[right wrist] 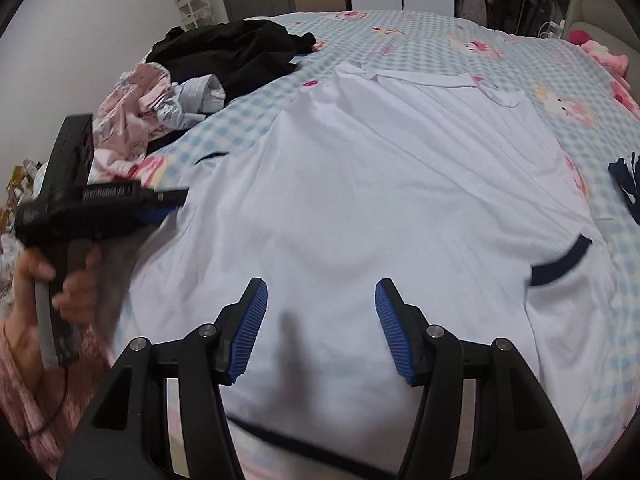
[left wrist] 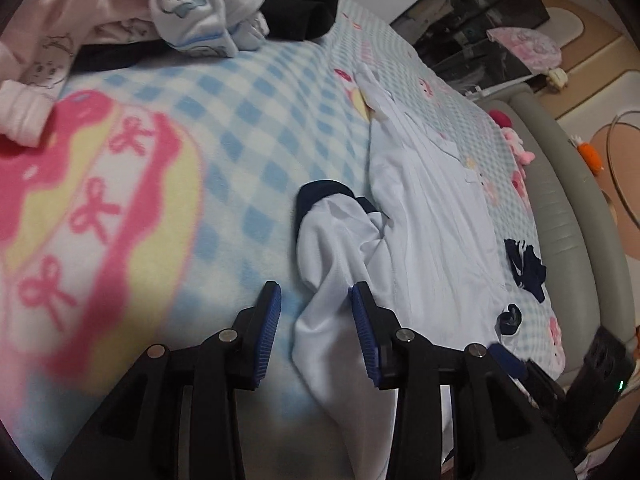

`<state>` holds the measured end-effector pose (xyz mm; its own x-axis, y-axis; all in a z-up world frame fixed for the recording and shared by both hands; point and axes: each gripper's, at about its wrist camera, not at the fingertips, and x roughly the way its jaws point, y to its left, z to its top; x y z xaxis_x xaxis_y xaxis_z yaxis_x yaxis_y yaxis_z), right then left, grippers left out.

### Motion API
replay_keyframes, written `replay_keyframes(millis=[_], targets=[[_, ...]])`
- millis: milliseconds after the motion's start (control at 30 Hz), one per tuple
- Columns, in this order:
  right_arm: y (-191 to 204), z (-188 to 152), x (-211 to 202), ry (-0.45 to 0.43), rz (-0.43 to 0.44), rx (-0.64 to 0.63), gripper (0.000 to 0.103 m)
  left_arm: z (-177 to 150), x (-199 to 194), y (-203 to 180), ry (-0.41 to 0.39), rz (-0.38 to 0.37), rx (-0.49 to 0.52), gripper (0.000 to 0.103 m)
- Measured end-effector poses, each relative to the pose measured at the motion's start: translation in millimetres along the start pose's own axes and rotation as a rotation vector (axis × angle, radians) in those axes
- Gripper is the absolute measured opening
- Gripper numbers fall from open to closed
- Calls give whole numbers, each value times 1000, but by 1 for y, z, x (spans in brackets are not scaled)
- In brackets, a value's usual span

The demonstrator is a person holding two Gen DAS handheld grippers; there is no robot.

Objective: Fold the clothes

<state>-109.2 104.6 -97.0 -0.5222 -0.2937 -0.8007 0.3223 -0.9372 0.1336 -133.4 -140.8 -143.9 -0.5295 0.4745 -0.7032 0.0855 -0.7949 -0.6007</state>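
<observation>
Blue-checked blanket (left wrist: 248, 92) under white navy-trimmed shirt (right wrist: 360, 184); sleeve lies between parted left gripper (left wrist: 315, 308) pads, right gripper (right wrist: 321, 300) parted, empty.

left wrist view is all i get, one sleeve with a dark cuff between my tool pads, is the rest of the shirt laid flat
Observer: Yes, the right wrist view shows the white shirt spread flat on the bed.
Operator: wheres the other sleeve
Observer: The other sleeve lies out at the shirt's right side, navy cuff showing, clear of both tools.
Operator: and the right tool
Observer: The right tool is open over the shirt's lower middle, with nothing between its pads.
</observation>
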Motion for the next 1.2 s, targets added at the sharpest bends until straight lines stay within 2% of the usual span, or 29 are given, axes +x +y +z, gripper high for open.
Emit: replay_keyframes(millis=[67,133,200,300,367,467,567,633,667,800,867,967,1067,1167,1200], targets=[[-2,11,11,5,3,46,58,2,1,0,-3,-26,1,44],[-3,20,23,15,1,79,58,2,3,-4,-1,-46,16,40],[2,26,32,29,3,95,58,0,8,-12,17,-52,55,9],[11,30,40,45,14,107,58,-2,0,-24,-44,21,90,8],[17,30,41,48,11,102,58,-1,-17,-24,-107,31,72,7],[20,28,41,40,-55,95,58,-7,-52,-15,-200,59,41,6],[13,27,40,40,-121,125,58,-19,-81,-1,-259,44,-16,6],[9,26,40,38,-118,139,58,-19,-90,1,-291,84,-16,6],[9,25,43,51,-131,129,60,-17,-89,4,-289,111,-17,7],[9,22,61,84,-186,69,69,-9,-84,26,-257,137,-90,11],[6,22,62,84,-192,63,69,-6,-83,37,-246,147,-124,11],[3,26,54,78,-196,75,69,-9,-92,48,-244,96,-152,12],[9,23,26,14,-126,99,68,-21,-92,51,-214,43,-191,12],[36,13,-1,-47,-32,52,68,-30,-86,42,-185,90,-167,13],[46,10,-6,-51,-11,22,68,-31,-83,40,-175,93,-162,21]])
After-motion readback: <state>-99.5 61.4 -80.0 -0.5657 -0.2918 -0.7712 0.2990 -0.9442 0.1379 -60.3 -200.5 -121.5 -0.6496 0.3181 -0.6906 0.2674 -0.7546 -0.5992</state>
